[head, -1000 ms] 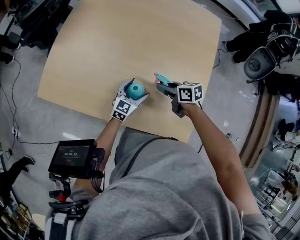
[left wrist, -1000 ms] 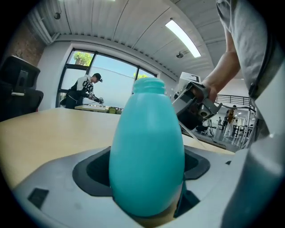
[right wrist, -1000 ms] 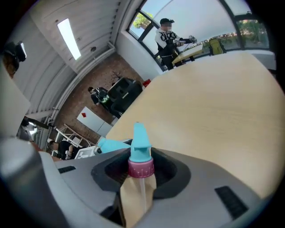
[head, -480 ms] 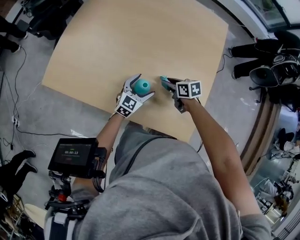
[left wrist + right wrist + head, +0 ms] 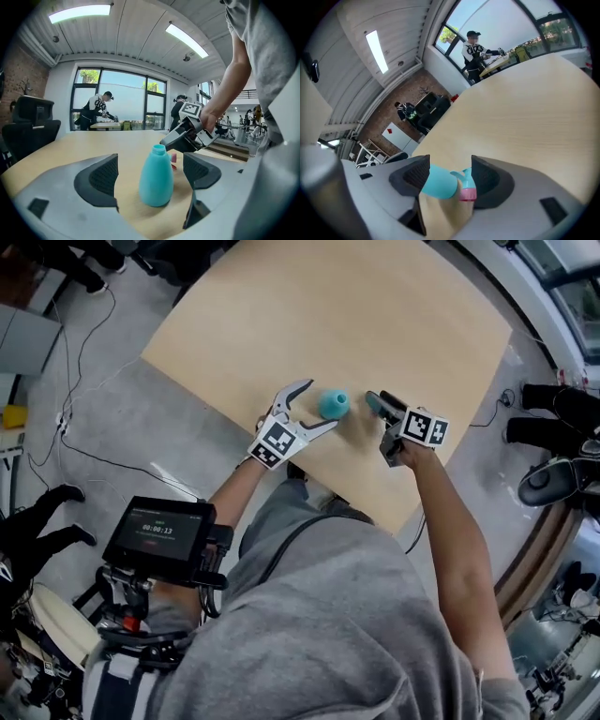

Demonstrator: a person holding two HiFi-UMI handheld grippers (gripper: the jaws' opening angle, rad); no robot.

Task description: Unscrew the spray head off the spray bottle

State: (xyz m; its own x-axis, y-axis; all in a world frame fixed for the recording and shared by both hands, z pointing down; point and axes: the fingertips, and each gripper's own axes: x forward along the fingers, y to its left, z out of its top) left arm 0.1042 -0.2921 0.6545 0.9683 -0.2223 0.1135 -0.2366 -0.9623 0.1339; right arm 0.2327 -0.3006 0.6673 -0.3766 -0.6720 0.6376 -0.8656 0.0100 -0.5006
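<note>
The teal spray bottle (image 5: pixel 156 178) stands upright on the wooden table (image 5: pixel 356 315), its neck bare and open. My left gripper (image 5: pixel 317 405) is open around it, with a gap at each pad (image 5: pixel 101 180). The bottle (image 5: pixel 334 404) sits out by the left fingertips. Just right of it is my right gripper (image 5: pixel 377 403). The detached spray head (image 5: pixel 465 186), teal with a pink collar, lies between its jaws, close to the right-hand pad (image 5: pixel 487 180). Those jaws are opening, and the other pad stands clear of the head.
Both grippers work near the table's front edge (image 5: pixel 309 470), close to the person's body. Grey floor with cables (image 5: pixel 84 418) lies to the left. A small screen (image 5: pixel 159 540) hangs at the person's left side. Other people work at a far table (image 5: pixel 98 110).
The head camera has swung, shifting the whole scene up and right. The bottle, earlier deep between the left fingers, now sits at their tips. The right gripper stays beside it with the spray head.
</note>
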